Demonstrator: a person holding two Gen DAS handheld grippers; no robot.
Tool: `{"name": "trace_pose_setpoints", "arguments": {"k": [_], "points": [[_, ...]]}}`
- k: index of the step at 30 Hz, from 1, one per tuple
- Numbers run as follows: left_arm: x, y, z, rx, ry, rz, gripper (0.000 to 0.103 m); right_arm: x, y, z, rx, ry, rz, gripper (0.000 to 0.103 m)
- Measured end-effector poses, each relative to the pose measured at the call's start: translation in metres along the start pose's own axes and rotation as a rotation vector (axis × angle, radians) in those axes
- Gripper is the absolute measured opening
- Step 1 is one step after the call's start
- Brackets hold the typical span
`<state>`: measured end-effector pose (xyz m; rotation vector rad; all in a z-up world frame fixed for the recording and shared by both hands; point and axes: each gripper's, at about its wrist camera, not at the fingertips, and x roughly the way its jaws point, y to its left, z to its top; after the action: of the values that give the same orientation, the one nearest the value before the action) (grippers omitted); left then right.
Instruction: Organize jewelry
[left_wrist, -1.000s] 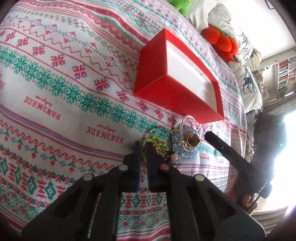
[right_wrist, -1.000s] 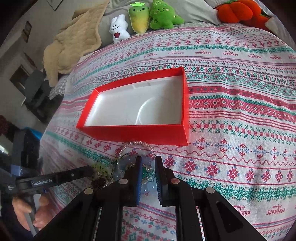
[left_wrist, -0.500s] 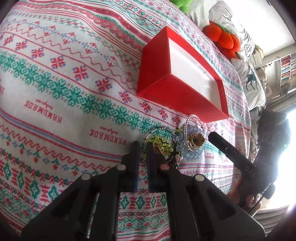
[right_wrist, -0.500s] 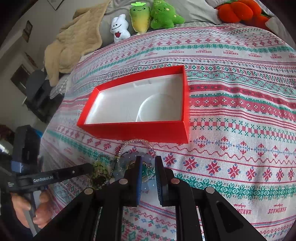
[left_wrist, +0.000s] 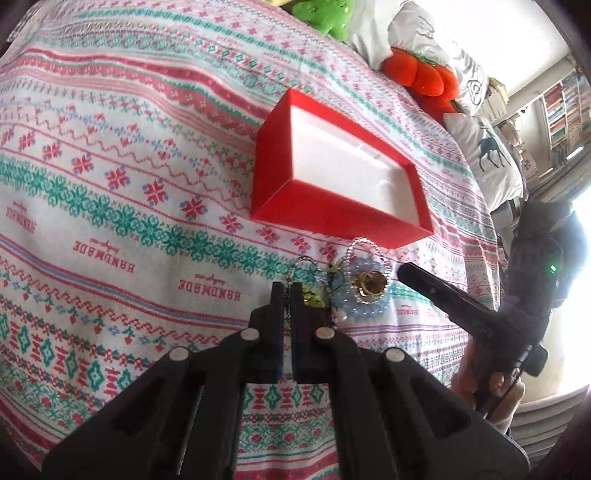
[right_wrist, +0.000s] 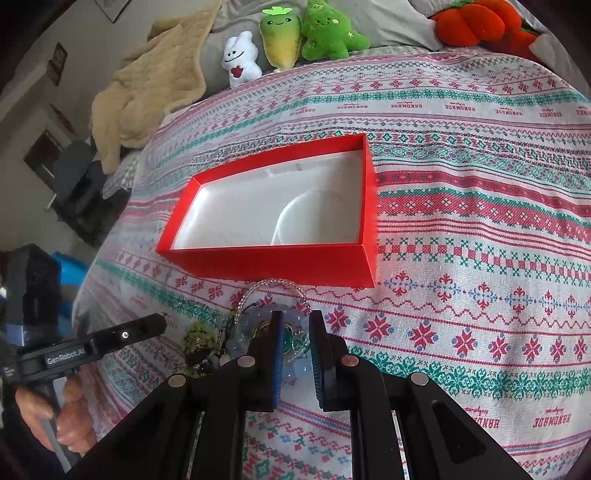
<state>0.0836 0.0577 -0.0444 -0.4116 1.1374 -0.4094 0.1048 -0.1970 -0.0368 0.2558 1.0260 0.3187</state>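
Observation:
A small pile of jewelry lies on the patterned bedspread just in front of an open red box (left_wrist: 332, 218) (right_wrist: 269, 266) with a white lining. The pile holds a pale blue bead bracelet (left_wrist: 345, 306) (right_wrist: 236, 347), a gold ring (left_wrist: 369, 286), a clear bead strand (left_wrist: 360, 242) (right_wrist: 277, 282) and a thin chain with green beads (left_wrist: 312, 297) (right_wrist: 197, 332). My left gripper (left_wrist: 286, 290) (right_wrist: 159, 323) has its jaws closing on that thin chain, which runs between its pads. My right gripper (right_wrist: 295, 321) (left_wrist: 404, 271) hovers at the bracelet's side, jaws slightly apart, gripping nothing.
Plush toys (right_wrist: 295, 40) and a beige blanket (right_wrist: 147, 85) line the far edge of the bed. An orange plush (left_wrist: 417, 79) and pillows (left_wrist: 484, 158) lie behind the box. A person's hand (right_wrist: 48, 413) holds the left gripper's handle.
My left gripper has risen a little and rolled slightly, drawing the thin chain up from the pile. The right gripper has kept still.

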Motion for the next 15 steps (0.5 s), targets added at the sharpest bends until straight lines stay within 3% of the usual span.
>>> {"name": "trace_pose_setpoints", "arguments": {"k": [4,13,15], "points": [[-0.006,-0.011,0.0,0.069,-0.029,0.031,0.003,0.009,-0.009,0.011,0.034,0.021,0.022,0.015],[-0.016,-0.014,0.003,0.096,-0.049,0.009,0.003,0.038,-0.007,0.022,-0.002,0.073,0.004,0.015],[-0.015,-0.015,0.003,0.106,-0.05,0.017,0.003,0.036,-0.004,0.021,-0.03,0.064,0.002,0.008]]}}
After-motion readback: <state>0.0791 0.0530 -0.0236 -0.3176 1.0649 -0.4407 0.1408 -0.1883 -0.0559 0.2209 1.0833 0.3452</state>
